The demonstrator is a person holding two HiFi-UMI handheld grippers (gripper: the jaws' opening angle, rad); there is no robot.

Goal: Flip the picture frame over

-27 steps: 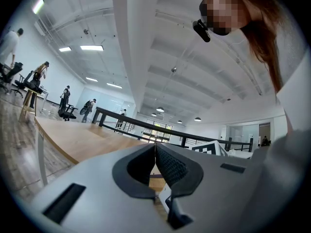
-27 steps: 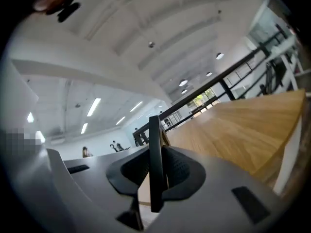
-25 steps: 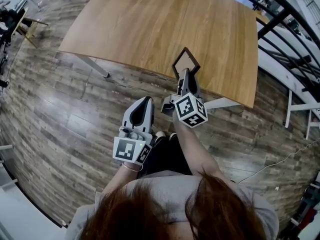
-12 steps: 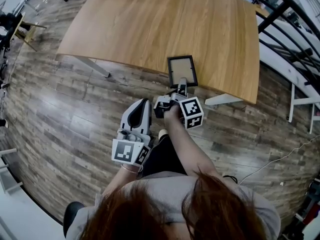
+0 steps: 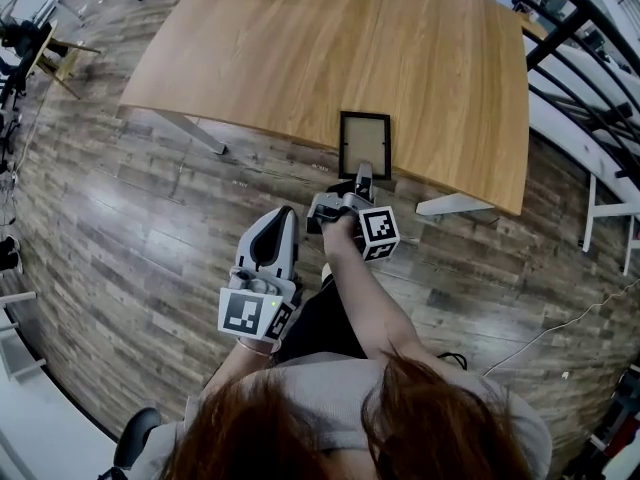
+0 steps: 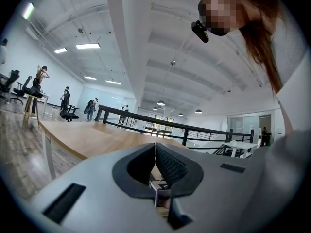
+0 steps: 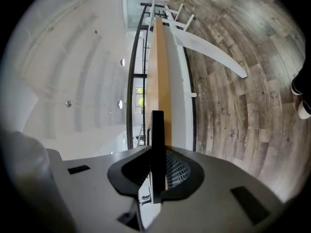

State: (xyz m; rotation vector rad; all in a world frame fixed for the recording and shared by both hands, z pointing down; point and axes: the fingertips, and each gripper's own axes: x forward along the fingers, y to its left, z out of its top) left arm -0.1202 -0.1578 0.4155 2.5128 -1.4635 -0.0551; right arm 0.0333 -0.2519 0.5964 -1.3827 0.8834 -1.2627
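**Frame at the near edge of the bench, right tongs on it**

We see the picture frame lying flat, or close to flat, on the wooden bench, right at the edge nearest the person; its long sides run away from that edge; it has a dark border round a pale brown panel, and we cannot tell whether that panel is the front or the back.

The right tongs reach in from the floor side and meet the frame at its near short edge; in the right gripper view the frame shows edge-on as a dark strip standing between the two jaws, which are closing on it, with the pads against it on both sides; the marker cube of these tongs sits over the person's hand, just off the bench.

The left tongs hang over the plank floor, clear of the bench and beside the right forearm; in the left gripper view their jaws are together with nothing held between them; their own marker cube lies close to the person's body.

A dark railing runs past the far right corner of the bench.
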